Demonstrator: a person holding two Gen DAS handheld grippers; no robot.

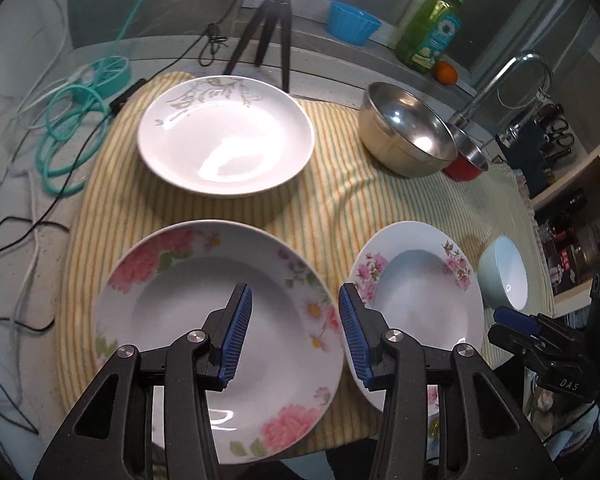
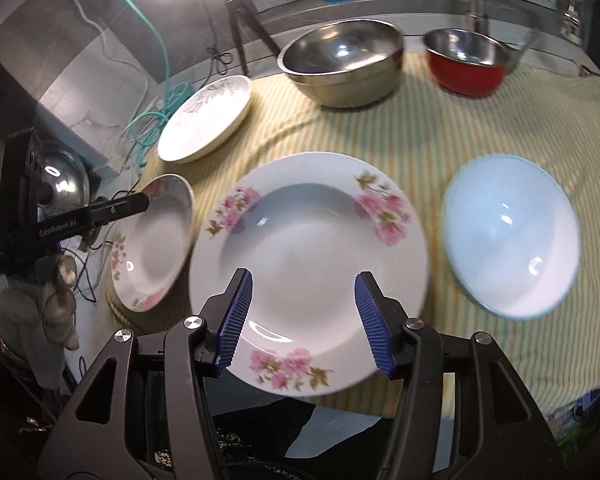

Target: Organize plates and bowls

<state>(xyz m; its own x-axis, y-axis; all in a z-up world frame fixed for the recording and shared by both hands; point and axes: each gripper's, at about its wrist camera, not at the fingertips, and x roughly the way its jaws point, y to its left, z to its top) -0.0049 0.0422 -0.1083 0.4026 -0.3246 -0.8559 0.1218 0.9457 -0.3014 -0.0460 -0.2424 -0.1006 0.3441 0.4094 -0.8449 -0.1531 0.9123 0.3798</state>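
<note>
On the striped cloth [image 1: 332,200] lie a large rose-patterned plate [image 1: 172,312], a smaller pink-flowered plate [image 1: 416,292], a white plate with a grey leaf pattern [image 1: 226,136] at the back, a steel bowl [image 1: 408,132], a red bowl [image 1: 466,160] and a pale blue bowl [image 1: 504,272]. My left gripper [image 1: 296,300] is open over the large plate's right rim, with nothing between its pads. My right gripper [image 2: 304,284] is open above the smaller flowered plate [image 2: 308,232], its pads clear of it. The pale blue bowl [image 2: 512,236] sits just right of that plate.
A black tripod [image 1: 268,32], teal cables [image 1: 72,132] and black wires lie at the back left. A blue cup [image 1: 352,22], a green soap bottle [image 1: 430,28], an orange [image 1: 446,72] and a tap [image 1: 500,80] line the back. The cloth's near edge hangs off the counter.
</note>
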